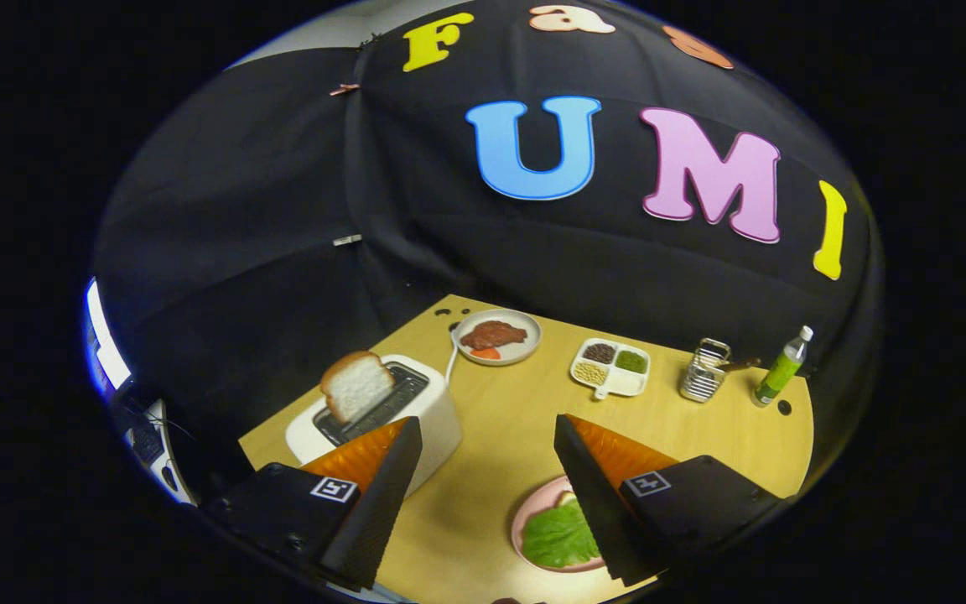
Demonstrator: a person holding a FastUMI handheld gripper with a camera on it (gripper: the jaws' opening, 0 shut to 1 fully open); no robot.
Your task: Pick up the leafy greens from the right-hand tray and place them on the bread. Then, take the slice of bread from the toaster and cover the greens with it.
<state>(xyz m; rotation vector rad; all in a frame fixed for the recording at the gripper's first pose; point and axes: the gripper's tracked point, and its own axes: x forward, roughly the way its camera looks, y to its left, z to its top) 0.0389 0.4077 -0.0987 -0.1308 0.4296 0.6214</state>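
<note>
The greens [558, 537] lay on a pink plate [533, 507] low on the worktop [500, 419], partly hidden behind the right finger, with a pale edge of bread [568, 499] showing under them. So the first half of the task looked done. The toast [356, 385] stood upright in the toaster [416, 403], ahead and to the left, just beyond the left fingertip. The hand-held gripper [487, 432] held its fingers wide apart, gripping nothing. The coming move turned on this: the slice's broad face ran along the slot, so the fingers would likely need to swing left and close across its thin sides.
</note>
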